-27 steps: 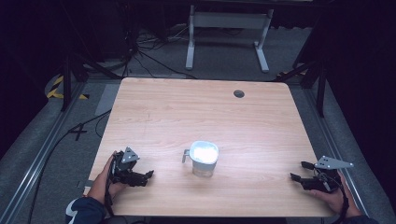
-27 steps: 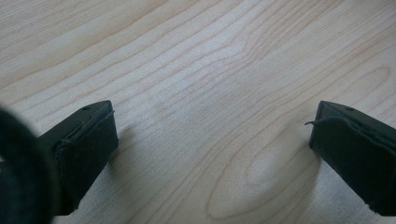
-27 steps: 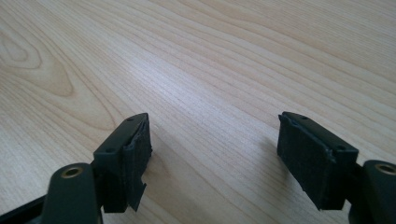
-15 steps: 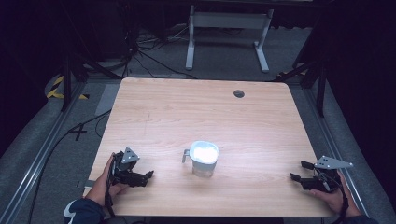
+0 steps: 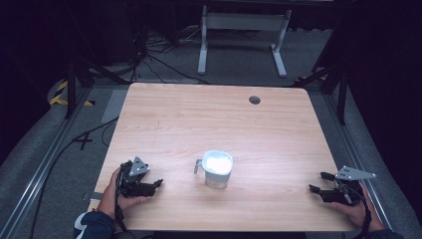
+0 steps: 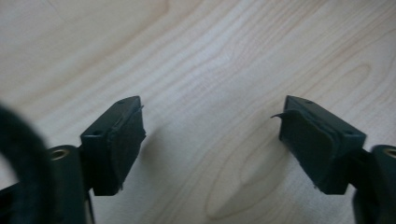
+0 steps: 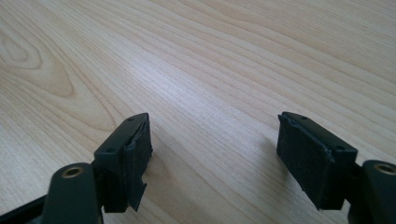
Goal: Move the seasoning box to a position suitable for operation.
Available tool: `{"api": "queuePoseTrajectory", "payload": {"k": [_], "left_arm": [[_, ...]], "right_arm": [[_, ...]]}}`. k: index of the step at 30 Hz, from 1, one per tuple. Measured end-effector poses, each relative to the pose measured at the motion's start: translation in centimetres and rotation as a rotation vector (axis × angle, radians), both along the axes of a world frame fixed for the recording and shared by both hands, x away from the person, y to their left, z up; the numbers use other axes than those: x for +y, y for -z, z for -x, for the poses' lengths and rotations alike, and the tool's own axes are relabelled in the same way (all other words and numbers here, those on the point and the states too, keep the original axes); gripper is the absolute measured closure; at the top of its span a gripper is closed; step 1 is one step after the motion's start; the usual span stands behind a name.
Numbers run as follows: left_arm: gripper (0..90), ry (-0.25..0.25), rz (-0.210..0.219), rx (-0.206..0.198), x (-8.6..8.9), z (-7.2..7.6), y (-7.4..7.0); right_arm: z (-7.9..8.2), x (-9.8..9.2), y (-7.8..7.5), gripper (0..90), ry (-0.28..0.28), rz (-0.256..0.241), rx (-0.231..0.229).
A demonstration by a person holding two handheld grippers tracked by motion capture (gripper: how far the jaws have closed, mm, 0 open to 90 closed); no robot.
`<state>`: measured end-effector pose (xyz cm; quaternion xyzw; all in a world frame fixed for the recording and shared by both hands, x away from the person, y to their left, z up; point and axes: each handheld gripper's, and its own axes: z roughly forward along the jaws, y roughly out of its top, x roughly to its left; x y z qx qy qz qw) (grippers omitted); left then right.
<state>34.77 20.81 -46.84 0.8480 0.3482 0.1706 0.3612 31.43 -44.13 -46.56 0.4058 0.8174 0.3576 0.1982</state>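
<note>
A clear measuring cup (image 5: pixel 217 169) with a white inside and a small handle on its left stands upright near the front middle of the wooden table (image 5: pixel 214 119). My left gripper (image 5: pixel 155 185) rests on the table to the cup's left, held by a hand, its jaws apart and empty. In the left gripper view that gripper (image 6: pixel 212 140) has only bare wood between its black pads (image 6: pixel 123 144). My right gripper (image 5: pixel 318 182) lies near the front right corner, open, pointing left toward the cup. The right gripper view has this gripper (image 7: pixel 215 154) over bare wood.
A round grommet hole (image 5: pixel 255 99) sits near the table's far edge. Beyond the table stand a white metal frame (image 5: pixel 239 30) and cables on the grey floor. Black stand legs flank both sides. The table's front edge lies just under both hands.
</note>
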Motion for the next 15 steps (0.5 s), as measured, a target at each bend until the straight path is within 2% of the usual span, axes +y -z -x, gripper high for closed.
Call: {"api": "queuePoseTrajectory", "payload": {"k": [1,4,6,7,10,13,15], "left_arm": [[24.8,-0.004,0.025,-0.017,-0.1,0.1,-0.7],[27.6,-0.002,0.045,-0.063,-0.3,-0.1,-2.0],[30.9,0.002,0.075,-0.072,-0.7,0.0,-2.8],[31.9,0.009,0.068,-0.092,-1.1,-0.1,-3.2],[34.0,0.038,0.067,-0.106,-2.2,-0.2,-3.9],[39.1,0.096,0.088,-0.119,-3.3,-0.2,-4.7],[42.7,0.111,0.104,-0.126,-3.7,-0.3,-5.0]], "right_arm": [[0.0,0.0,0.0,26.2,-0.001,-0.001,-0.001],[0.0,0.0,0.0,26.2,-0.003,0.0,-0.002],[0.0,0.0,0.0,26.2,-0.004,0.0,-0.002],[0.0,0.0,0.0,26.2,-0.005,0.0,-0.002],[0.0,0.0,0.0,26.2,-0.005,0.0,-0.001],[0.0,0.0,0.0,26.3,-0.005,0.001,-0.001],[0.1,0.0,0.0,26.3,-0.005,0.0,-0.002]]}}
